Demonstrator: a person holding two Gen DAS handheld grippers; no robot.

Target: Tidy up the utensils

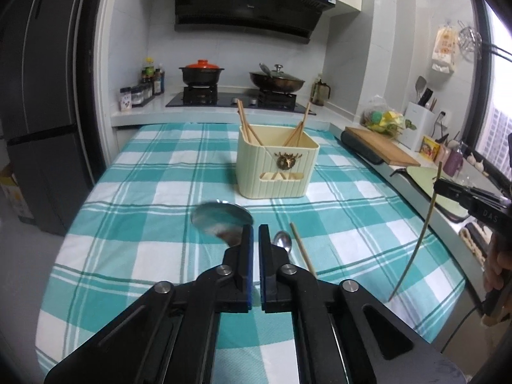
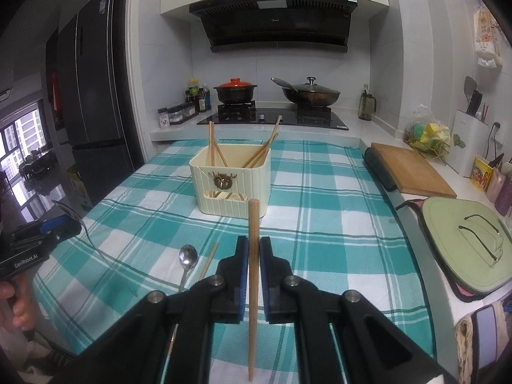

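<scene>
Our right gripper [image 2: 253, 248] has its jaws closed tight on a single wooden chopstick [image 2: 252, 275]. The stick runs lengthwise between the fingers, blunt end aimed ahead at the cream holder [image 2: 231, 181], thin tip back toward us. From the left camera the same chopstick [image 1: 416, 246] hangs nearly upright off to the right, thin tip lowest.

Our left gripper [image 1: 255, 235] is nearly closed, just a thin slit showing, and it's got a big spoon [image 1: 220, 219]; the bowl is blurry, tipped up just left of the fingertips. In the right view its handle hangs down from those jaws.

Still on the checked cloth [image 2: 336, 224]: a small spoon [image 2: 187, 260], bowl away from us, and right beside it another chopstick [image 2: 208, 260] angled away to the right. The holder already has several chopsticks leaning in it.
</scene>
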